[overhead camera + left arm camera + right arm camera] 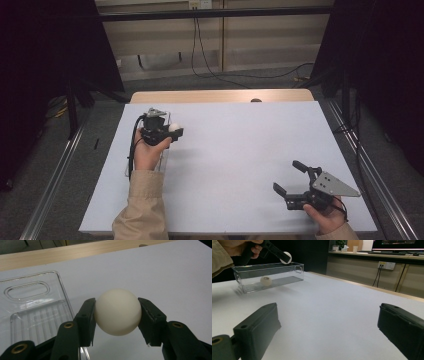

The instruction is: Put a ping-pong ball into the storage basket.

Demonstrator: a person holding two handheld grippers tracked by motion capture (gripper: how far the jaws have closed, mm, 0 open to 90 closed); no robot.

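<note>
The white ball [117,311] is clamped between the jaws of the left hand-held gripper [170,131], at the centre of the left gripper view and held above the near rim of the clear tray [269,271] in the upper left of the right gripper view. A second ball [266,280] already lies inside the tray. To place it well, I would carry the ball fully over the tray floor, lower it close, then release gently. The right hand-held gripper [291,177] rests wide open and empty, lower right on the bench [240,150].
</note>
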